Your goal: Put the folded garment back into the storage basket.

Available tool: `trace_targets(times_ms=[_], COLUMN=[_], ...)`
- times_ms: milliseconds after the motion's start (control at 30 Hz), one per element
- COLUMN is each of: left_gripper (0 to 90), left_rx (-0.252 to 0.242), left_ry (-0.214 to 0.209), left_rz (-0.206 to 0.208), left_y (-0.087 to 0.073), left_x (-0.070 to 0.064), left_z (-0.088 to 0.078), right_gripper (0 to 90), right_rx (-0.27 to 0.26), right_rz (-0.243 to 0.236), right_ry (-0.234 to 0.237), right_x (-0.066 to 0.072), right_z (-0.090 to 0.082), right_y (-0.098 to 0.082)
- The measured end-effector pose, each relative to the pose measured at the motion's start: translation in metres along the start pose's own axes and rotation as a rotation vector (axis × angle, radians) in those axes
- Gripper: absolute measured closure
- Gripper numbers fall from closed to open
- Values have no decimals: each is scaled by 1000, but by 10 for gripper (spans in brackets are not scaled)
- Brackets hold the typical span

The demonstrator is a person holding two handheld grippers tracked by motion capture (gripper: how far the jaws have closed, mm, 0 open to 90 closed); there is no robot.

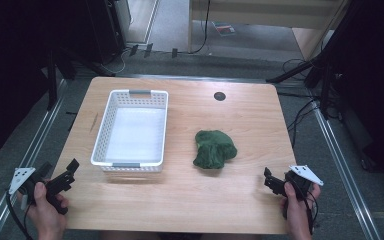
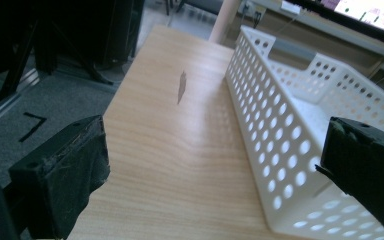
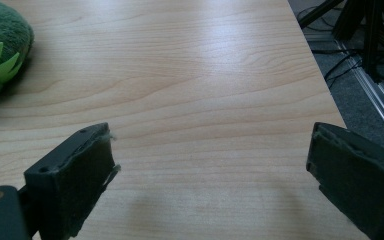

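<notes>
One pale wooden worktop is filling the middle of the high view, sitting on a grey floor with metal rails running along both sides. Dark stands and loose cables are crowding the room's edges, and a light wooden shelf unit is standing beyond the far end. One small round black cap is sitting in the worktop near its far edge.

Two things are resting on the worktop. One white perforated basket is lying on the left half, with nothing showing inside it. One green plush toy is lying to the right of the basket, well apart from it, and a bright green felt fringe is showing on it in the right gripper view.

Two hands are holding one claw each at the near corners. The left claw is hovering just beside the basket's near left corner, jaws spread wide and gripping nothing. The right claw is hovering over bare wood near the toy, jaws also spread wide and gripping nothing.
</notes>
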State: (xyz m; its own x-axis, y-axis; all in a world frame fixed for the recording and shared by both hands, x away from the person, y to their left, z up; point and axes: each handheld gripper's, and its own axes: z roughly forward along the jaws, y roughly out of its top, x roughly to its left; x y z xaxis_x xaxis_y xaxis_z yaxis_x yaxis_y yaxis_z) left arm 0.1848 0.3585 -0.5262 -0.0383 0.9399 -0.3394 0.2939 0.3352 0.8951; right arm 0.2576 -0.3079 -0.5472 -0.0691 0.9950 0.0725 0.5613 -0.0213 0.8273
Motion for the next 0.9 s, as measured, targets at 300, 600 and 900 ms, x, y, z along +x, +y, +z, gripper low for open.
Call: trace_targets(times_ms=[300,600,900], left_gripper=[0,0,0], left_rx=[-24,9,57], left_ry=[-28,-90,-142], left_rz=[21,78,119], left_y=[28,45,47], left_x=[-22,-64,-99], left_z=[-18,-22,-11], right_gripper=[55,60,64], right_rx=[3,3,2], right_rz=[-4,-2,-2], right_ry=[-3,-7,-11], right_x=[1,1,1], right_z=[0,0,0], right_y=[0,0,0])
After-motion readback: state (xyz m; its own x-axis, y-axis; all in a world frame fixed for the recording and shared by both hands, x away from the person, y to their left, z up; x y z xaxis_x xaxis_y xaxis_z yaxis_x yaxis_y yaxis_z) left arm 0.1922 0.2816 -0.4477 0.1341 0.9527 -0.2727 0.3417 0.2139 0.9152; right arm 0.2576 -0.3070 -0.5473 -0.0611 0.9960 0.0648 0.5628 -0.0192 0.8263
